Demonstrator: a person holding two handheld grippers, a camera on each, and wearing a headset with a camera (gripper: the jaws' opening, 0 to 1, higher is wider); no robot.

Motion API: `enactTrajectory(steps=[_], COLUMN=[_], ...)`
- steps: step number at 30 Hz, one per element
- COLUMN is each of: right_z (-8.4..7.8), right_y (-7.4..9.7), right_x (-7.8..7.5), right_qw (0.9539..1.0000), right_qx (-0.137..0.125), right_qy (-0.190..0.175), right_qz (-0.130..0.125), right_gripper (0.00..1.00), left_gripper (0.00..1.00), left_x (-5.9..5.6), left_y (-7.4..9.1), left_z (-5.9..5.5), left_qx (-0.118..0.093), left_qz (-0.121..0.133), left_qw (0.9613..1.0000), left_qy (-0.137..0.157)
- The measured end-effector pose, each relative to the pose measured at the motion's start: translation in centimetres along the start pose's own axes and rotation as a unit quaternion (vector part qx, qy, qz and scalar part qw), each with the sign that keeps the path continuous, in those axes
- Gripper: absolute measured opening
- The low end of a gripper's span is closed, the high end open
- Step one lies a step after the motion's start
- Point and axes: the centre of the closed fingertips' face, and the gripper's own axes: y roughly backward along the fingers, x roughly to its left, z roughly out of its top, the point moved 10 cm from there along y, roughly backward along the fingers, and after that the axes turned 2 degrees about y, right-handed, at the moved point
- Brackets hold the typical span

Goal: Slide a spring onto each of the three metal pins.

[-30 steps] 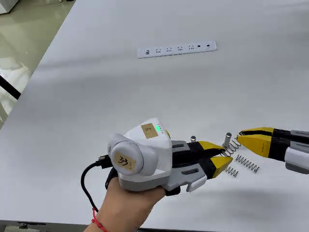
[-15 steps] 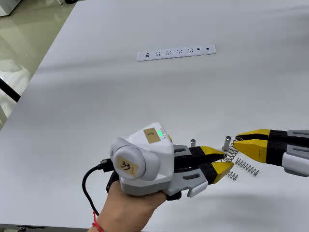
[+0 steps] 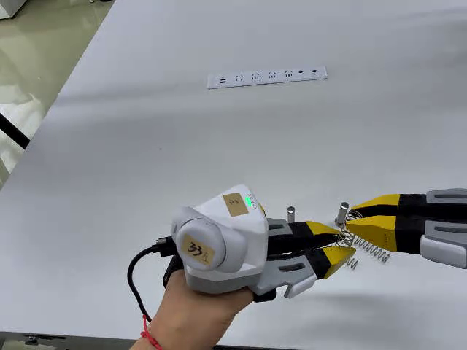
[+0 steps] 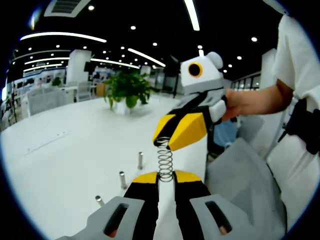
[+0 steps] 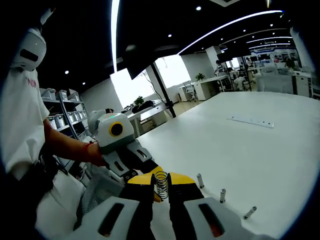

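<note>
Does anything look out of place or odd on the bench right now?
Nothing is damaged. One oddity: the left gripper and the right gripper both pinch the same spring, one at each end. The three pins stand upright and bare; other springs lie loose on the table.

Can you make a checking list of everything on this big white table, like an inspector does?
Surface: white table, plain, flat.
Job's things: three pins upright, bare; one spring held; two loose springs lying nearby.
Clutter: power strip.
Grippers: left gripper and right gripper both pinch the same spring.
Cables: black cable from left gripper.
Surroundings: plant, ceiling lights.
</note>
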Motion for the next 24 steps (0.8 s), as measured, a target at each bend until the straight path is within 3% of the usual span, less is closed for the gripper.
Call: enactTrajectory(steps=[10, 15, 20, 24], right_z=[0.4, 1.3, 2.7, 3.3], right_y=[0.1, 0.5, 0.2, -0.6], right_x=[-0.2, -0.5, -0.4, -0.5], right_qw=[0.9991, 0.9944, 0.9765, 0.9536], right_qx=[0.031, 0.072, 0.144, 0.202], right_qy=[0.025, 0.073, 0.149, 0.202], right_qz=[0.012, 0.024, 0.059, 0.094], right_gripper=[0.18, 0.22, 0.26, 0.26], left_gripper=[0.10, 0.10, 0.10, 0.10], left_x=[0.1, 0.1, 0.0, -0.1], left_y=[0.1, 0.1, -0.1, -0.3], left_z=[-0.1, -0.2, -0.3, -0.3], left_qx=[-0.006, 0.000, 0.010, 0.020], left_qz=[0.000, -0.003, -0.010, -0.018], left_qw=[1.0000, 1.0000, 0.9998, 0.9994], left_qy=[0.000, -0.004, -0.014, -0.023])
